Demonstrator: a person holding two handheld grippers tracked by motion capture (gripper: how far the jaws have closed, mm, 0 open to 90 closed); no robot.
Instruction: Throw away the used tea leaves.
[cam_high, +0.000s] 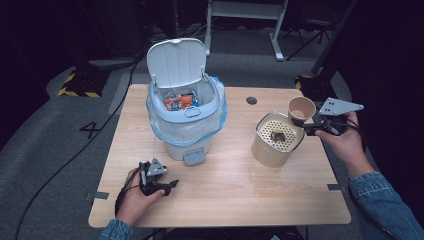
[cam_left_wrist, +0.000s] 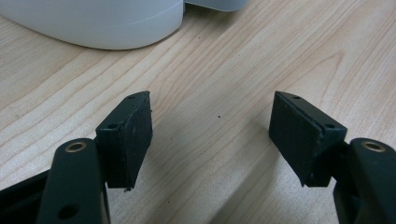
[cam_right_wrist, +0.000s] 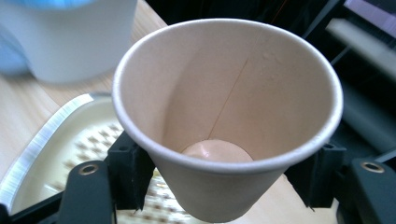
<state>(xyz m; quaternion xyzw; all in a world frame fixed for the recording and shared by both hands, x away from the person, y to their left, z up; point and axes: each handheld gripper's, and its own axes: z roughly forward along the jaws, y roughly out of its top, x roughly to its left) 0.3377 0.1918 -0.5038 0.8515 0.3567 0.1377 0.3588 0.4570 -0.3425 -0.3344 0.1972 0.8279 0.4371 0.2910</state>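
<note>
Bin (cam_high: 186, 127) first, at the left of the wooden table (cam_high: 225, 190) in the high view: a pale grey pedal bin with its lid (cam_high: 176, 61) standing upright and open, lined with a blue plastic bag (cam_high: 216, 119) that folds out over the rim. Inside it lie orange and blue wrappers (cam_high: 179, 102). To its right, near the table's far right edge, stands a cream round container (cam_high: 274, 140) with a perforated insert across its top; a small dark lump (cam_high: 278, 135) sits on that insert. Just beyond and above its right rim is the paper cup (cam_high: 301, 108), empty, tilted, its mouth turned toward the camera on the gripper holding it (cam_right_wrist: 228, 105).

Left gripper (cam_high: 159, 186) rests low at the table's near left, in front of the bin; its jaws stand wide apart over bare wood, with nothing between them (cam_left_wrist: 212, 135). Right gripper (cam_high: 312, 125) is held up at the right, above the container's edge, its jaws clamped on either side of the paper cup's lower wall, bearing it clear of the table.
</note>
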